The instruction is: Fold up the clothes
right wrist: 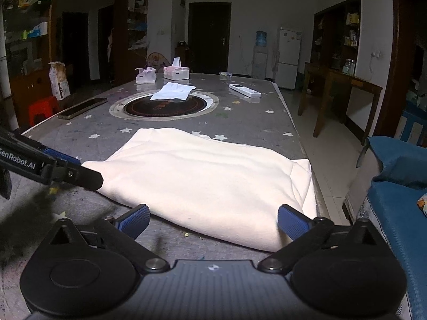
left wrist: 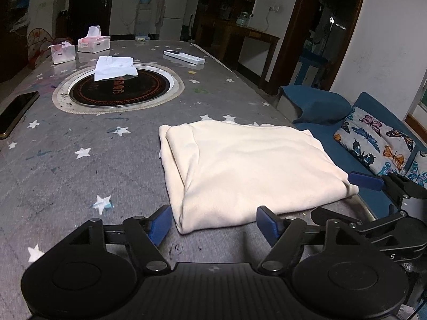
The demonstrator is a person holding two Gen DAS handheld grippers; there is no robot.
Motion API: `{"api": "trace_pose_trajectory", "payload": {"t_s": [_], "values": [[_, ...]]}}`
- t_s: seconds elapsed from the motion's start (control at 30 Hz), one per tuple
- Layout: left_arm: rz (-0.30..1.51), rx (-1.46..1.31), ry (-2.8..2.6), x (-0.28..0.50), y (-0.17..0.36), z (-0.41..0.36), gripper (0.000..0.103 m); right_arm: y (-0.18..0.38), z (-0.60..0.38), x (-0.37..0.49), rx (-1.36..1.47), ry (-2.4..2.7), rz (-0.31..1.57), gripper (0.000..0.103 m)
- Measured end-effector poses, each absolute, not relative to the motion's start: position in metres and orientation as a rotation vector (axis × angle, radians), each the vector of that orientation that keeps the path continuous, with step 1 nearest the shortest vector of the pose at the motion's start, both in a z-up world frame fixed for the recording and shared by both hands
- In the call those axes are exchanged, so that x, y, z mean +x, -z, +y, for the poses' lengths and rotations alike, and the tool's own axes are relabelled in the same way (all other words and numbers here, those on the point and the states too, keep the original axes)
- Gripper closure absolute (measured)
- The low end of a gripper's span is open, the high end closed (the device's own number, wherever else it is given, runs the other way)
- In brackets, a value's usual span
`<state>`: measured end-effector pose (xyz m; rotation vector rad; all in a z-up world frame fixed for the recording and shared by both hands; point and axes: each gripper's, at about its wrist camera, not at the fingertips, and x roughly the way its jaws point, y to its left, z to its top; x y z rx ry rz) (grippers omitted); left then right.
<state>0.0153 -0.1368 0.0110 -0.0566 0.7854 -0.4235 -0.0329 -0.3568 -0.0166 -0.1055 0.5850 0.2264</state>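
Cream garment (left wrist: 240,170) lies folded in a thick rectangular pad on the starred table (left wrist: 80,138), near edge, at 12 o'clock of both tools. Left gripper (left wrist: 213,224) and right gripper (right wrist: 213,218): jaws wide, empty. Cloth looks soft, limp, fleecy, light; best pinched at corners of the near hem.

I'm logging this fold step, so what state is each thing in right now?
Cream garment: folded into a flat rectangle on the table.
Left gripper: open, at the garment's near edge, holding nothing.
Right gripper: open, at the near edge, holding nothing.
Tissue boxes: open, tissue sticking out.
Loose tissue: lying crumpled on the round inset.
Phone: screen dark.
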Motion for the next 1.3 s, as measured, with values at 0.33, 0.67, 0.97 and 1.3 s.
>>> {"api": "trace_pose_trajectory", "payload": {"t_s": [0.33,0.67,0.97,1.3], "values": [[0.780,-0.065,0.410,0.000,-0.012,-0.129,0.014,0.019,-0.358,-0.054,-0.069,-0.208,0.588,0.000],[0.804,-0.057,0.393,-0.013,-0.008,-0.128,0.003,0.026,-0.356,-0.065,-0.045,-0.200,0.626,0.000],[0.835,-0.060,0.394,-0.025,-0.004,-0.129,0.000,0.032,-0.352,-0.069,-0.038,-0.208,0.679,0.000],[0.865,-0.052,0.378,-0.031,0.000,-0.128,0.000,0.038,-0.348,-0.072,-0.040,-0.208,0.719,0.000]]}}
